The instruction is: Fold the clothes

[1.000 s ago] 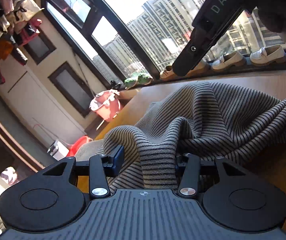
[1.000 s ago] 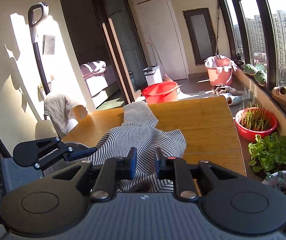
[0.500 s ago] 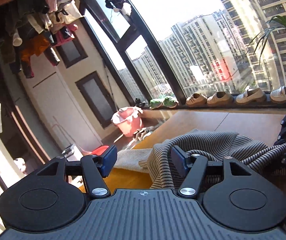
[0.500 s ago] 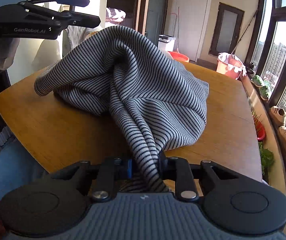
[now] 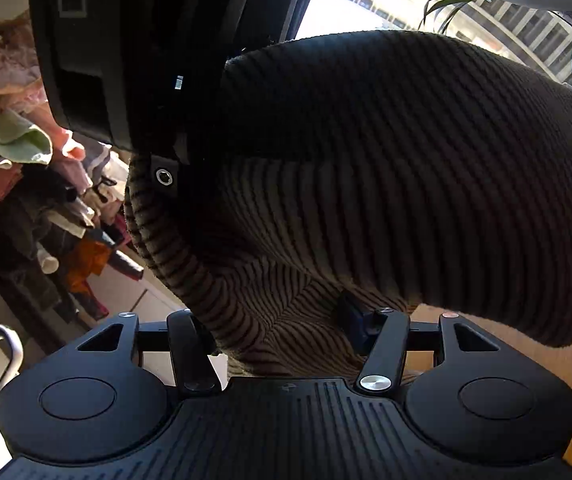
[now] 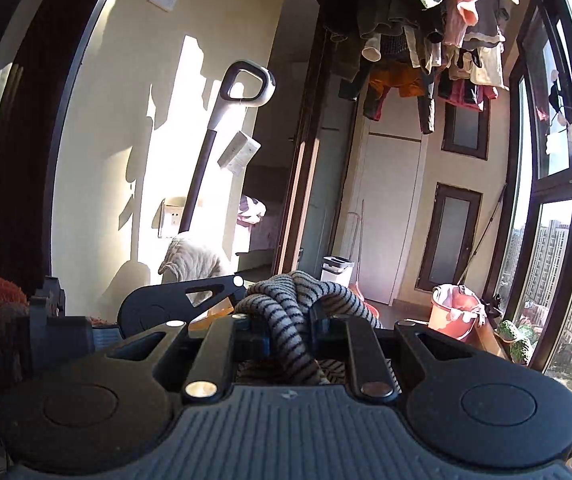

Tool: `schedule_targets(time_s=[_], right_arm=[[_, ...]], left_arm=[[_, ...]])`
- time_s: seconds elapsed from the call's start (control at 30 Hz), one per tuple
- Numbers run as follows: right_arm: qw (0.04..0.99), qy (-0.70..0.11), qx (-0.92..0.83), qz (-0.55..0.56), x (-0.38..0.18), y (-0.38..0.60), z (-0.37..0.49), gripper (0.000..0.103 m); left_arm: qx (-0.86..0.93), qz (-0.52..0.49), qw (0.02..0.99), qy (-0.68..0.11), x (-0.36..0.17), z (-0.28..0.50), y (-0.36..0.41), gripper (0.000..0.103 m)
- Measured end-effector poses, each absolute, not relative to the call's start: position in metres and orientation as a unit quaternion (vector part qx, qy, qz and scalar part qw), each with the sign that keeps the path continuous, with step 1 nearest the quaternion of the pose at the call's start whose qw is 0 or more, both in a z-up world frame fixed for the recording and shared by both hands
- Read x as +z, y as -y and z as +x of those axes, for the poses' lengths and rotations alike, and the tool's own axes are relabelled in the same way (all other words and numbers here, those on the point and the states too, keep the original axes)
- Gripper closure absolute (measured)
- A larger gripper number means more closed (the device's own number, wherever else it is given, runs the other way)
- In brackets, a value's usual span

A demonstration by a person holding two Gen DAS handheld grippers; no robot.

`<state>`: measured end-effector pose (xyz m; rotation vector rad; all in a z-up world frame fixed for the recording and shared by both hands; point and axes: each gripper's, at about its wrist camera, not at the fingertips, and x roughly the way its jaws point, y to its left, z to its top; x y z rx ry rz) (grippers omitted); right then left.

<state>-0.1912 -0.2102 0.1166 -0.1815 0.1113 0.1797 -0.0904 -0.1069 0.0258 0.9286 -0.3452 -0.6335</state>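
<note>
Striped grey-and-black knit sweater (image 5: pixel 386 184) fills most of the left wrist view, hanging in a dark bunched mass close to the lens, its lower folds dropping between the two black fingers of the left gripper (image 5: pixel 282 326); those fingers stand spread apart with cloth lying loosely between them, and I cannot tell whether either pad presses it. A strip of orange-brown wooden table (image 5: pixel 546 356) shows under the sweater's right hem. In the right wrist view the right gripper (image 6: pixel 286 334) has its fingers drawn close on a rope-like twist of the same sweater (image 6: pixel 286 320), which bulges up over the fingertips. Just beyond and to the left sits the black body of the other gripper (image 6: pixel 178 300). Farther off stand a grey-handled stick vacuum (image 6: pixel 222 128) against the sunlit cream wall, a pink plastic bucket (image 6: pixel 454 312) near the window, and many coloured garments on a ceiling drying rack (image 6: pixel 426 48).
</note>
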Motion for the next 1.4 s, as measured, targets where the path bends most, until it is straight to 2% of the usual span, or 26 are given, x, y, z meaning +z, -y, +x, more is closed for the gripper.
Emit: schedule_targets(time_s=[0.03, 0.07, 0.17, 0.23, 0.27, 0.3, 0.4, 0.53, 0.7, 0.9, 1.03, 1.1, 1.13, 1.17, 1.2, 1.23, 1.4], right_arm=[[0.991, -0.052, 0.085, -0.090, 0.123, 0.213, -0.189, 0.087], [0.992, -0.049, 0.081, -0.087, 0.128, 0.216, -0.189, 0.086], [0.995, -0.029, 0.066, -0.074, 0.141, 0.230, -0.190, 0.078], [0.997, -0.008, 0.056, -0.057, 0.148, 0.243, -0.194, 0.058], [0.998, 0.006, 0.049, -0.046, 0.151, 0.250, -0.197, 0.055], [0.999, 0.022, 0.039, -0.029, 0.153, 0.258, -0.200, 0.045], [0.999, 0.031, 0.021, 0.038, 0.156, 0.286, -0.193, 0.034], [0.994, -0.044, 0.015, 0.096, 0.124, 0.310, -0.146, 0.034], [0.969, -0.166, 0.024, 0.182, 0.045, 0.324, -0.062, 0.034], [0.953, -0.259, 0.082, 0.132, -0.004, 0.275, 0.047, 0.034], [0.943, -0.323, 0.076, 0.031, -0.032, 0.220, 0.112, 0.034], [0.940, -0.333, 0.066, 0.021, -0.048, 0.209, 0.127, 0.032], [0.941, -0.330, 0.067, 0.020, -0.053, 0.205, 0.131, 0.037], [0.944, -0.321, 0.078, 0.015, -0.054, 0.202, 0.131, 0.049], [0.945, -0.315, 0.092, 0.016, -0.052, 0.202, 0.127, 0.088], [0.945, -0.313, 0.097, 0.019, -0.050, 0.201, 0.127, 0.099], [0.956, -0.270, 0.092, 0.075, -0.010, 0.234, 0.110, 0.100]], left_arm=[[-0.301, 0.424, 0.839, 0.158, 0.036, -0.086, 0.109, 0.074], [-0.304, 0.408, 0.847, 0.151, 0.048, -0.081, 0.110, 0.082], [-0.304, 0.332, 0.886, 0.111, 0.086, -0.061, 0.102, 0.086], [-0.283, 0.276, 0.916, 0.072, 0.103, -0.042, 0.092, 0.086], [-0.271, 0.247, 0.929, 0.052, 0.110, -0.032, 0.086, 0.088], [-0.262, 0.220, 0.939, 0.032, 0.116, -0.022, 0.078, 0.088], [-0.246, 0.118, 0.962, -0.030, 0.129, 0.013, 0.040, 0.090], [-0.241, 0.026, 0.968, -0.066, 0.131, 0.033, 0.000, 0.091], [-0.218, -0.102, 0.964, -0.116, 0.107, 0.047, -0.071, 0.091], [-0.189, -0.096, 0.969, -0.128, 0.071, 0.056, -0.116, 0.091], [-0.213, -0.085, 0.968, -0.104, 0.062, 0.056, -0.130, 0.091], [-0.226, -0.065, 0.968, -0.086, 0.054, 0.047, -0.133, 0.091], [-0.229, -0.056, 0.968, -0.080, 0.050, 0.046, -0.134, 0.091], [-0.228, -0.048, 0.969, -0.083, 0.048, 0.049, -0.133, 0.091], [-0.226, -0.038, 0.969, -0.089, 0.046, 0.052, -0.130, 0.091], [-0.223, -0.029, 0.970, -0.095, 0.045, 0.057, -0.125, 0.091], [-0.229, -0.031, 0.969, -0.091, 0.068, 0.071, -0.095, 0.091]])
